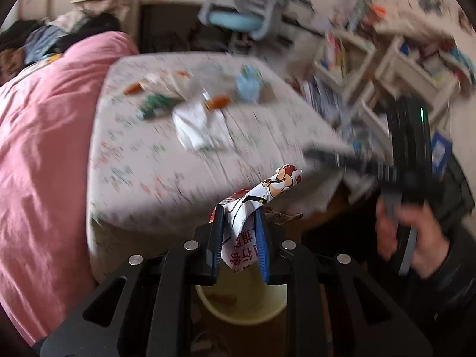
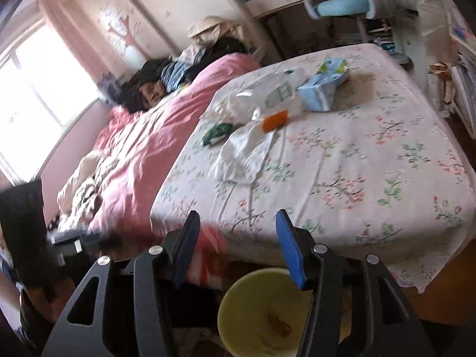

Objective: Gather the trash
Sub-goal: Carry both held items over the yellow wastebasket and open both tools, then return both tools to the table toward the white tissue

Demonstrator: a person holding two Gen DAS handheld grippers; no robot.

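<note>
My left gripper (image 1: 239, 211) is shut on a white wrapper (image 1: 276, 184) printed with a cartoon and red writing. It hangs over a yellow bin (image 1: 241, 303) on the floor by the bed. My right gripper (image 2: 238, 220) is open with nothing between its fingers, above the same bin (image 2: 261, 312), which holds an orange scrap (image 2: 279, 325). A blurred red and white thing (image 2: 208, 255) shows beside its left finger. On the floral sheet (image 2: 357, 163) lie a white crumpled bag (image 2: 244, 154), an orange piece (image 2: 275, 120), a green wrapper (image 2: 217, 134) and a blue carton (image 2: 322, 89).
A pink quilt (image 2: 154, 148) covers the bed's left half, with clothes piled at its far end. A blue chair (image 2: 342, 3) and a desk stand beyond the bed. Shelves with books (image 1: 386, 71) line the right side. A person's hand (image 1: 416, 238) holds the other gripper at the right.
</note>
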